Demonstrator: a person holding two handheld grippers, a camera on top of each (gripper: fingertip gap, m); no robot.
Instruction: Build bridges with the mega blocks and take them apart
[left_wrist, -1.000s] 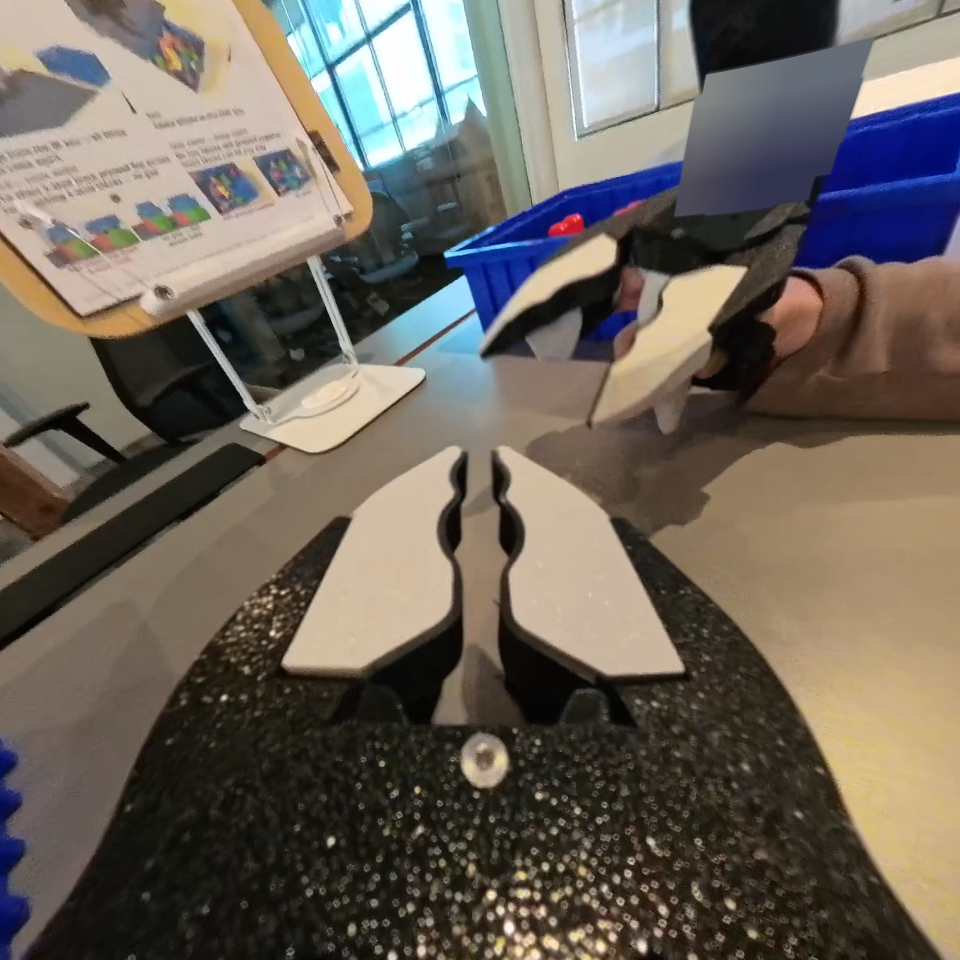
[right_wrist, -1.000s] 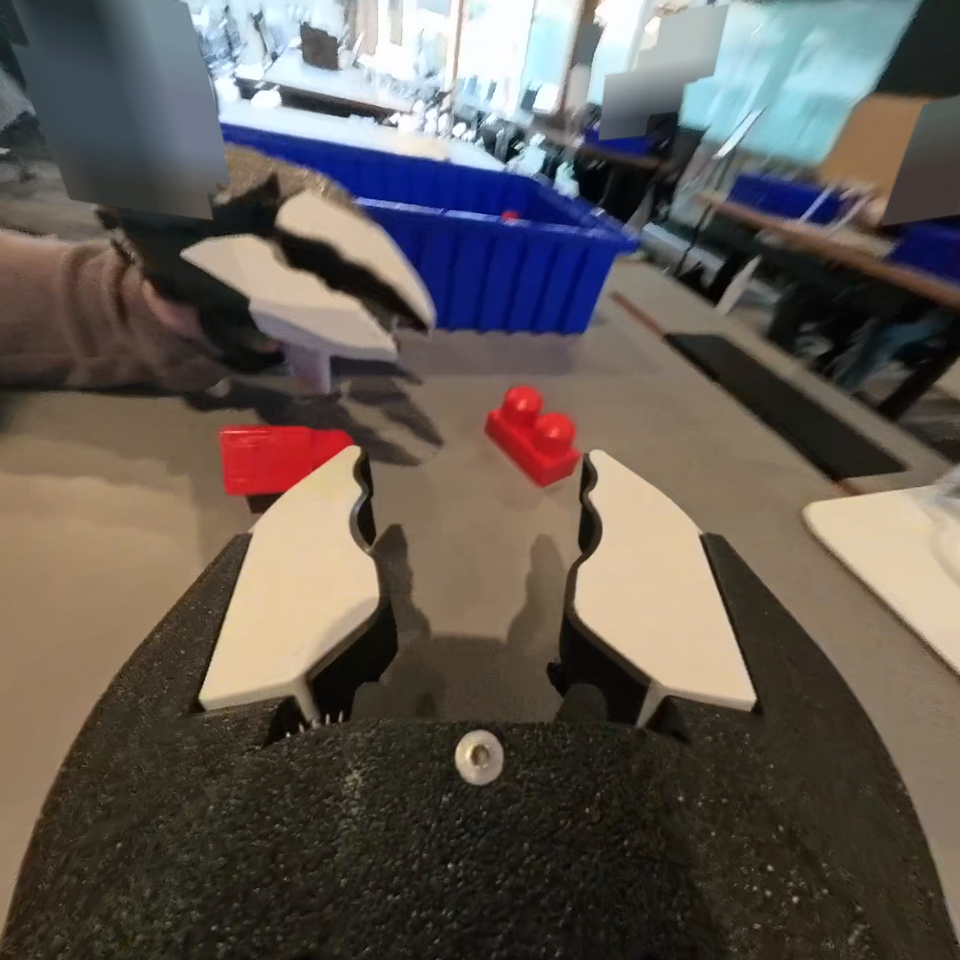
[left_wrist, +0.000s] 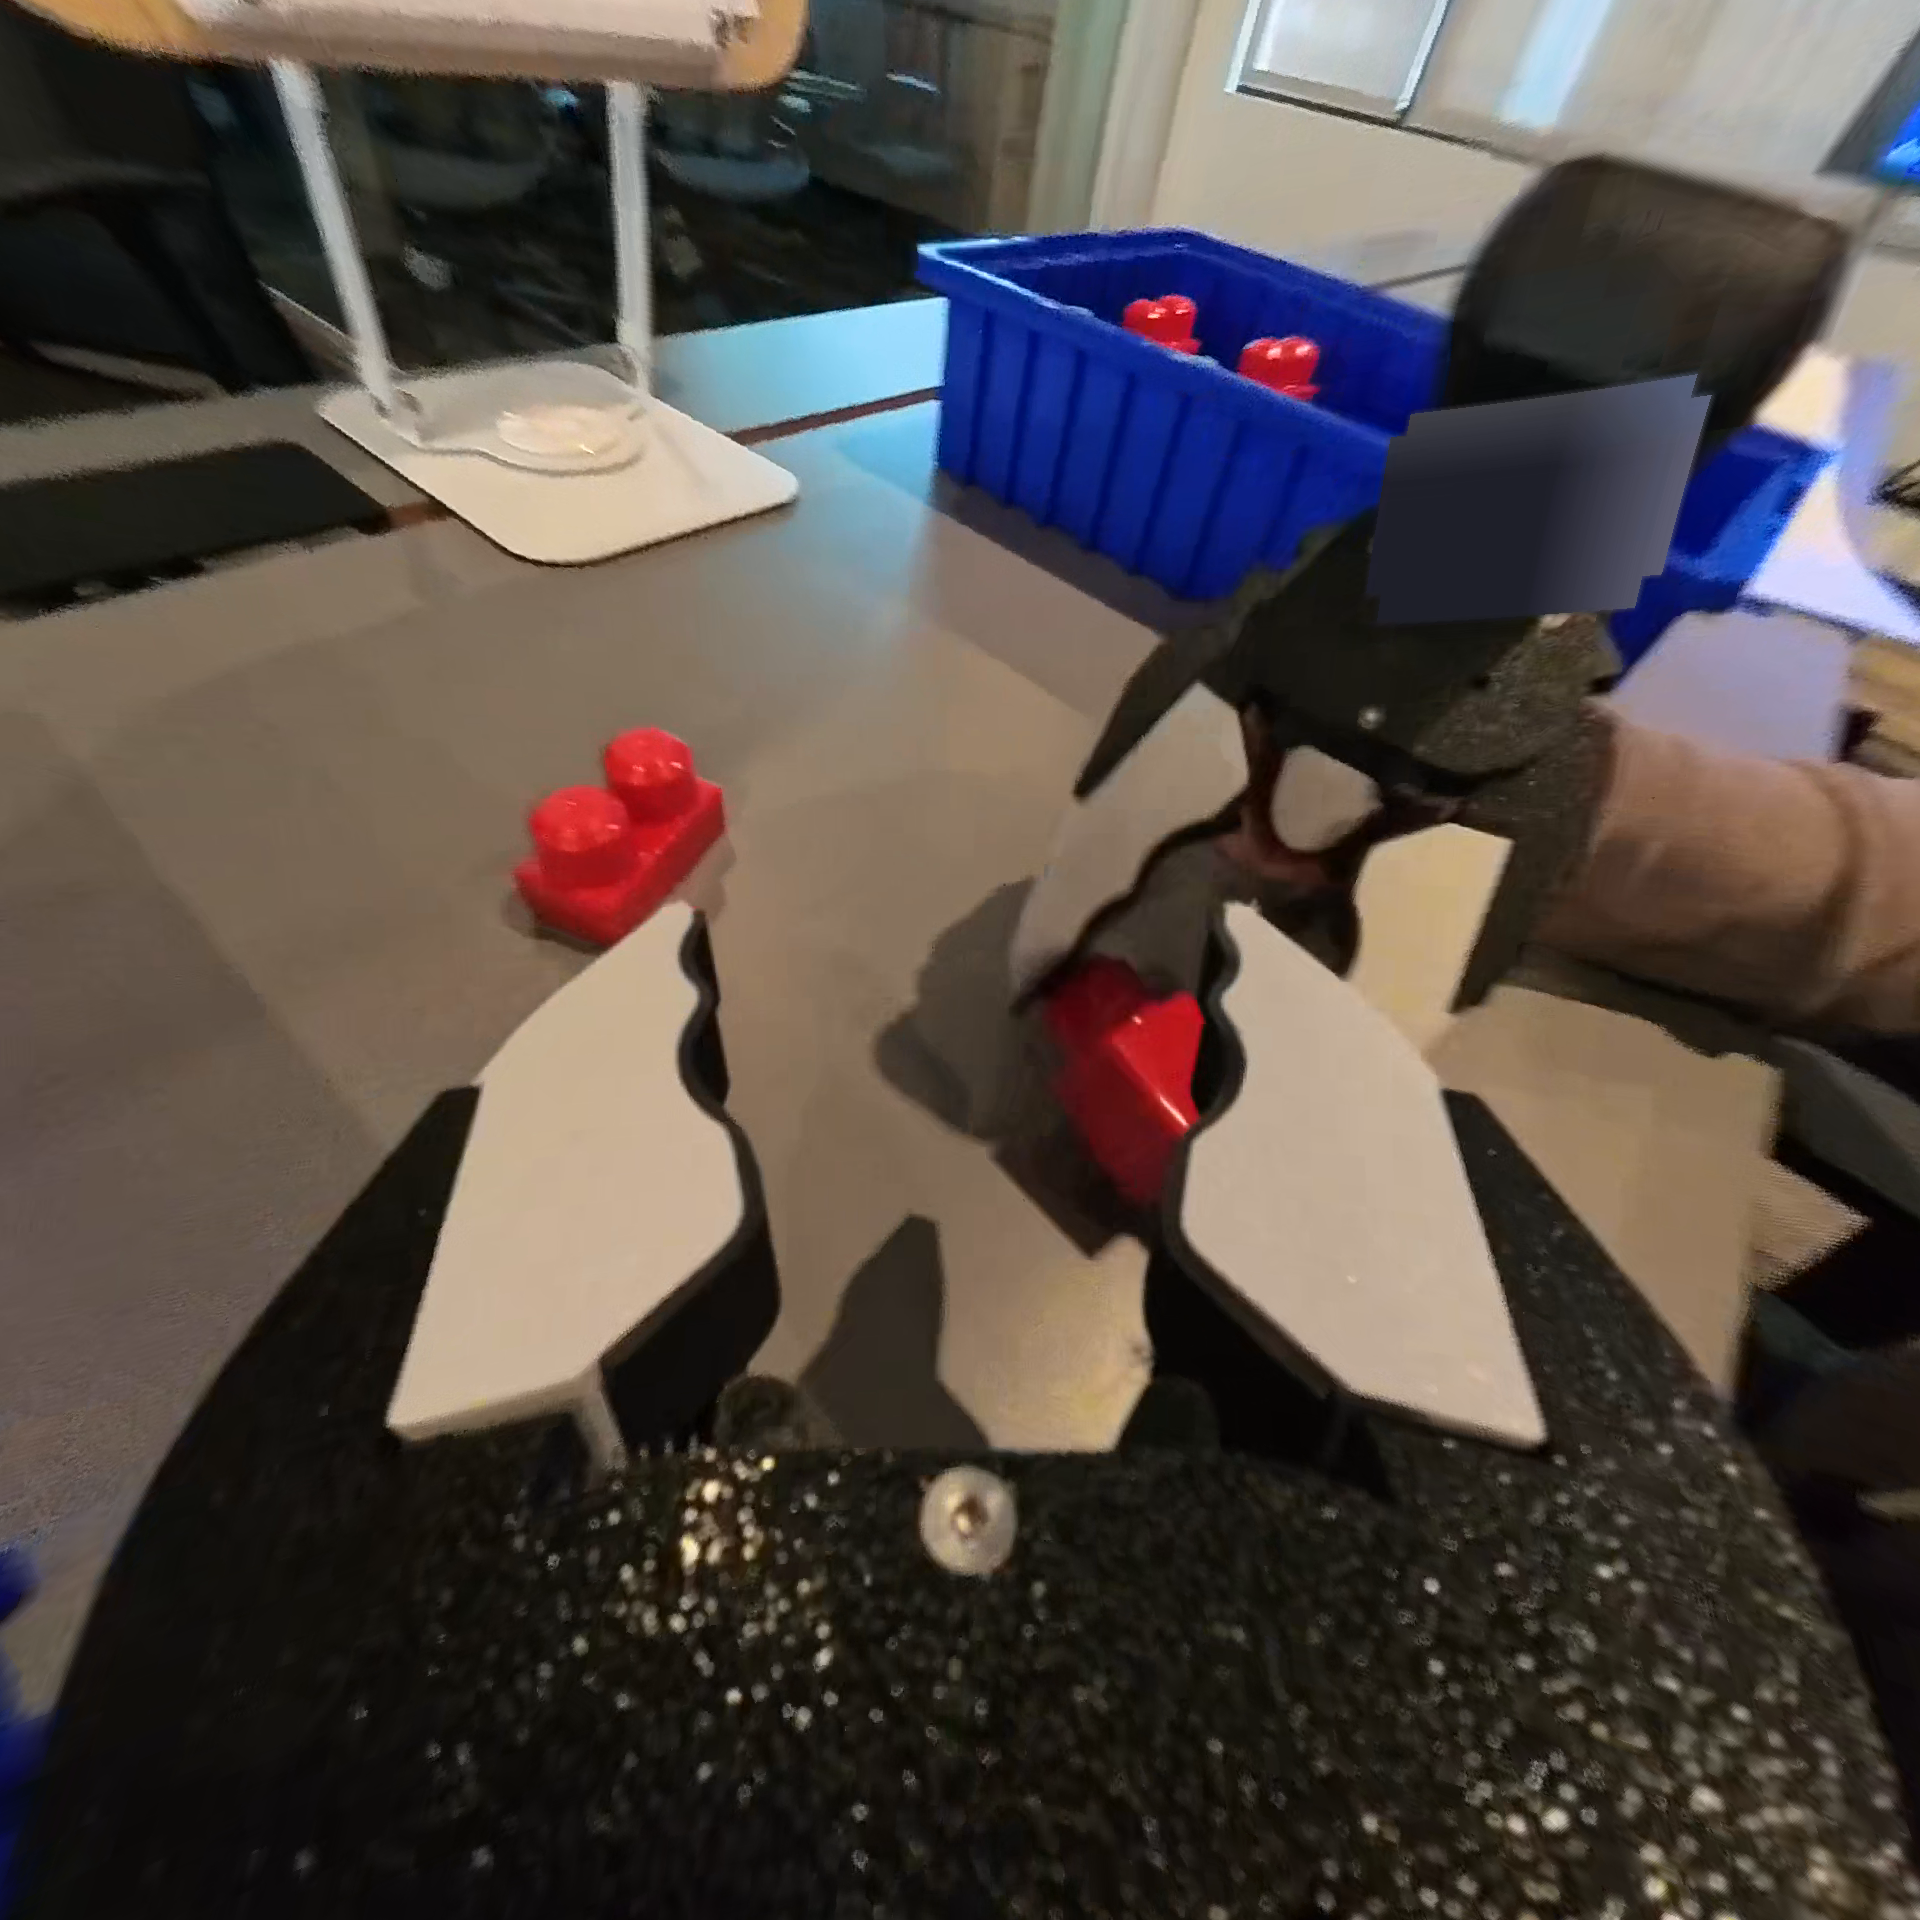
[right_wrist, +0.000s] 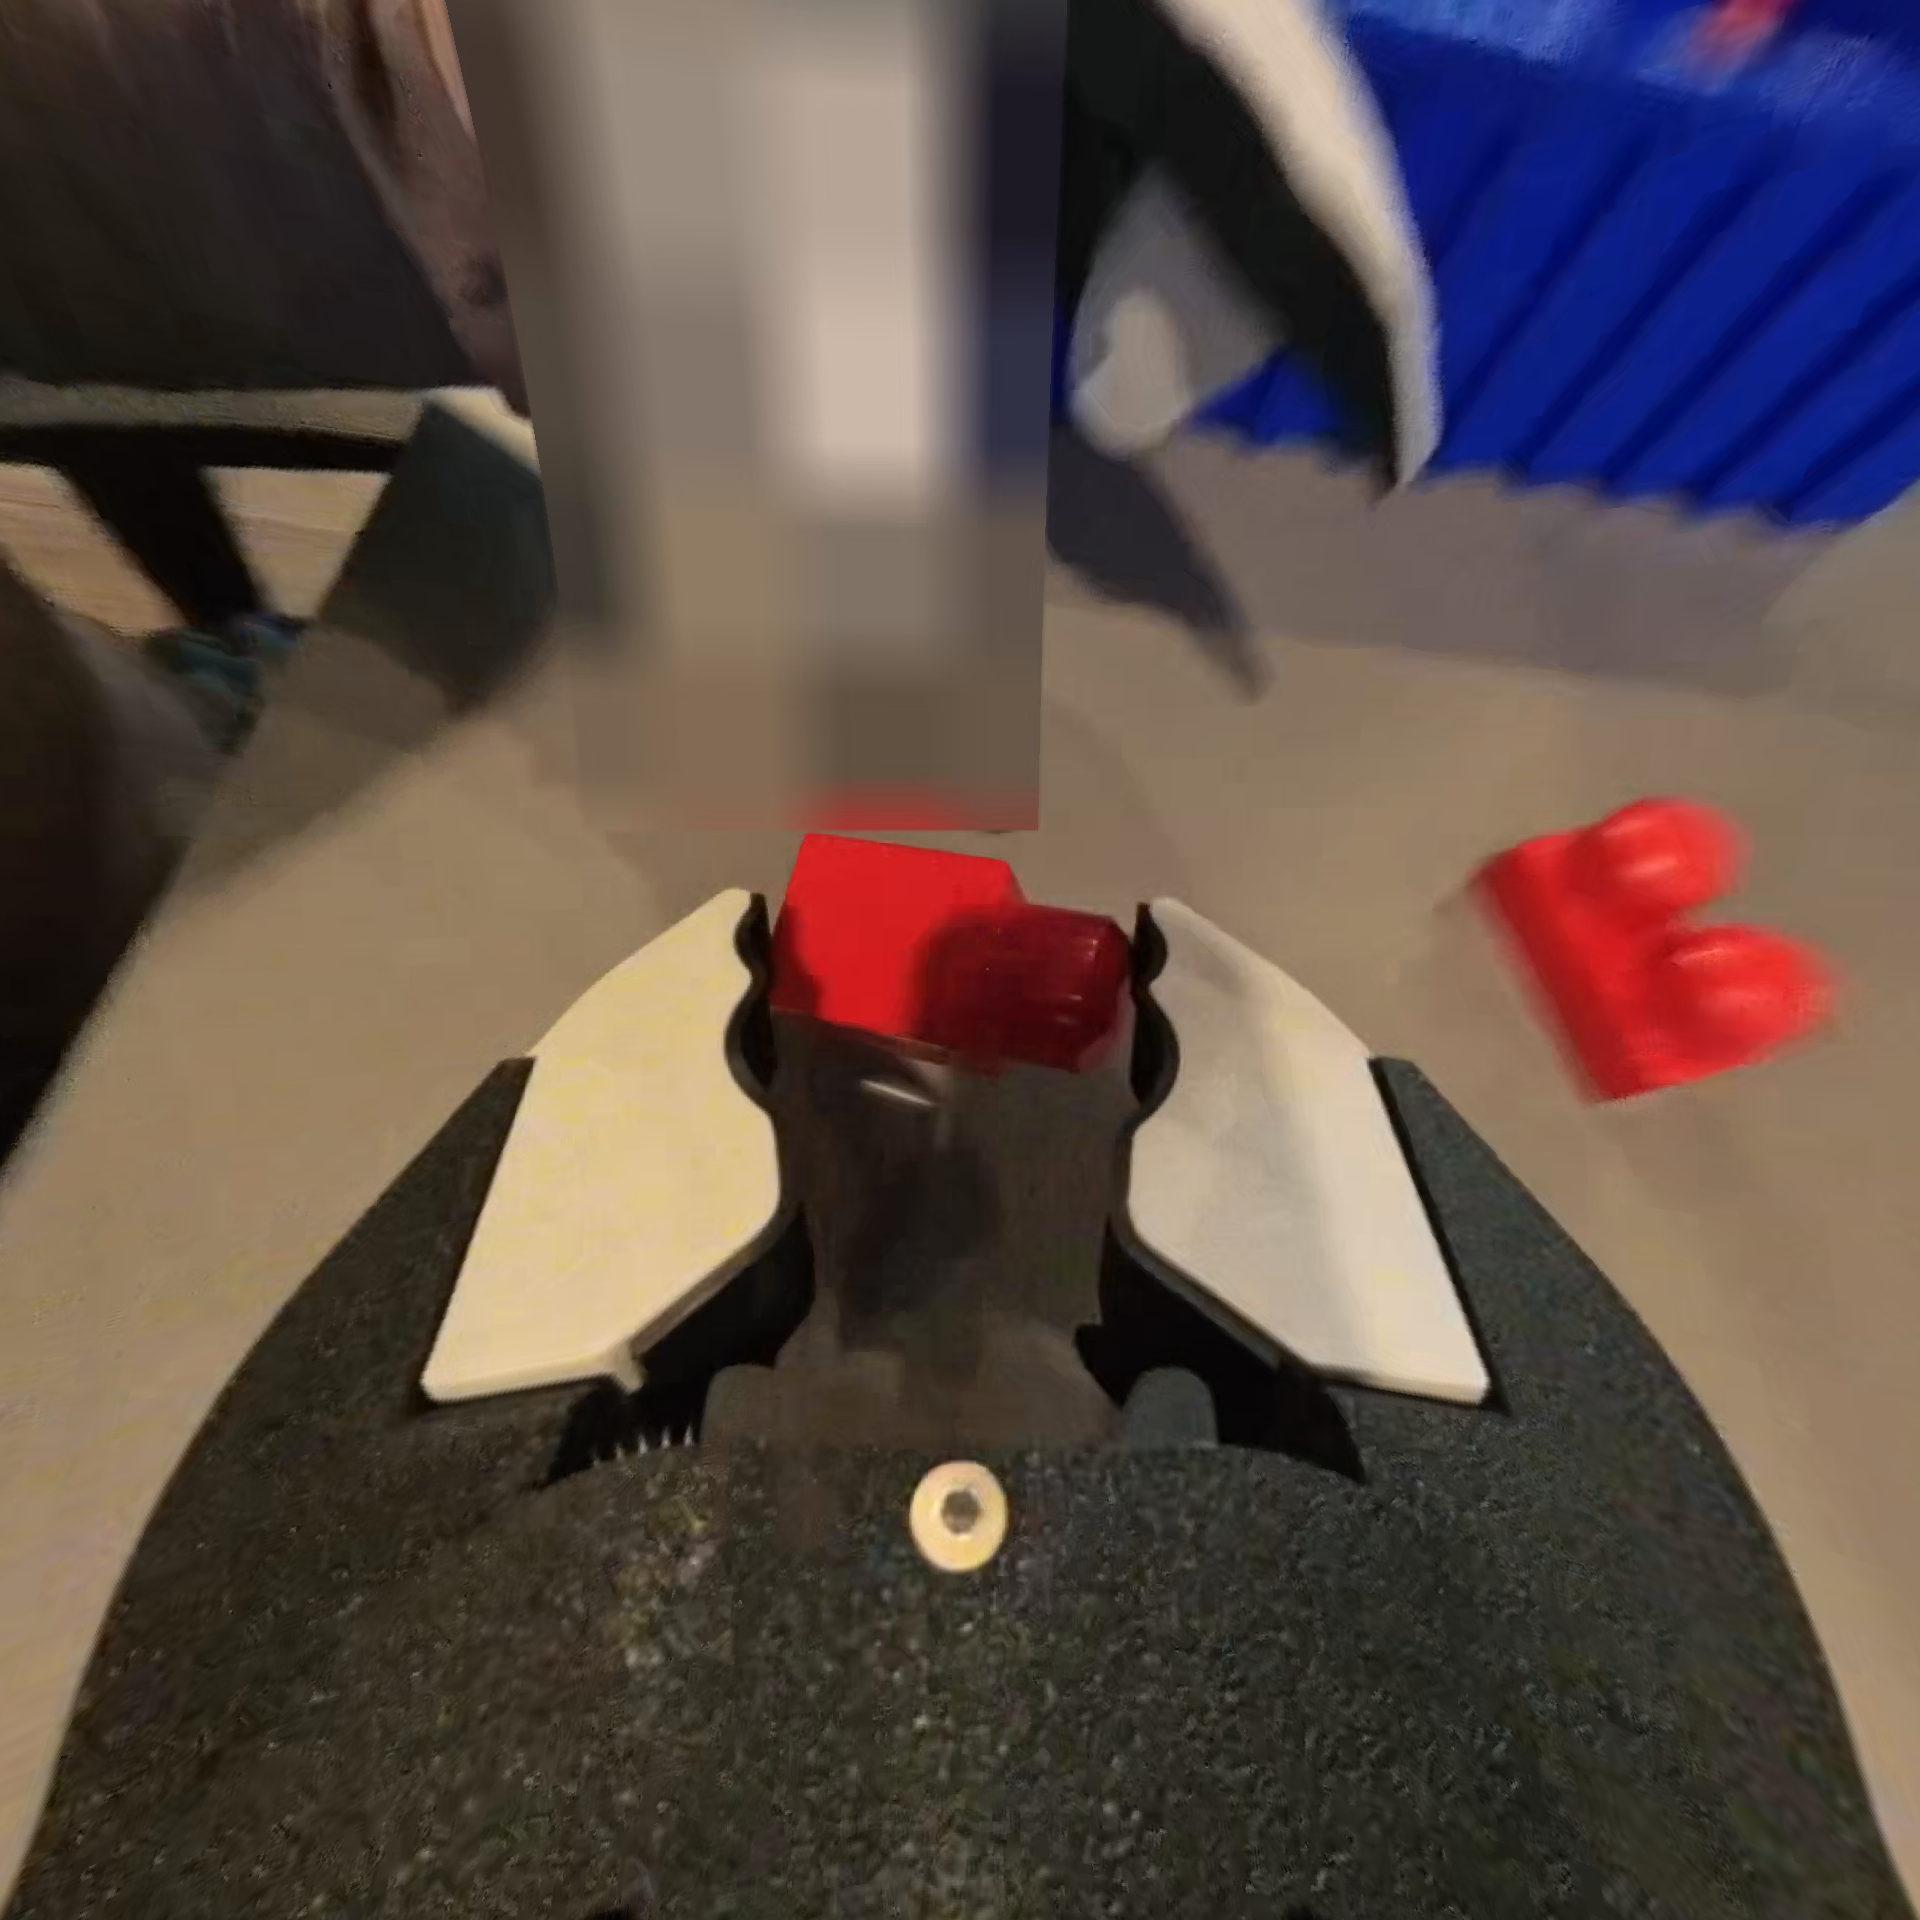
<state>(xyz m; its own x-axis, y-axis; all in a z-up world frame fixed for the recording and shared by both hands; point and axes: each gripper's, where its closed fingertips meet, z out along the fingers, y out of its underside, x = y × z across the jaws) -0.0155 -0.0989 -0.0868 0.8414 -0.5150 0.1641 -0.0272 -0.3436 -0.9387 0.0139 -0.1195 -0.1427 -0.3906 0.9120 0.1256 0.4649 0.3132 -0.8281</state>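
Two red blocks lie loose on the grey table (left_wrist: 312, 727). Left of the blue bin (left_wrist: 1132, 457), a two-stud block (left_wrist: 618, 852) lies untouched. Nearer, left gripper (left_wrist: 956, 997) spread wide, holding nothing. Right of that, the right gripper (right_wrist: 945, 925) brackets a tipped block (right_wrist: 935, 971); fingers (right_wrist: 623, 1143) look against its sides, but squeeze can't be told. More blocks (left_wrist: 1221, 343) sit in the bin. Judgement: centre the block between the fingers, clamp flat faces, not the stud, then lift straight.
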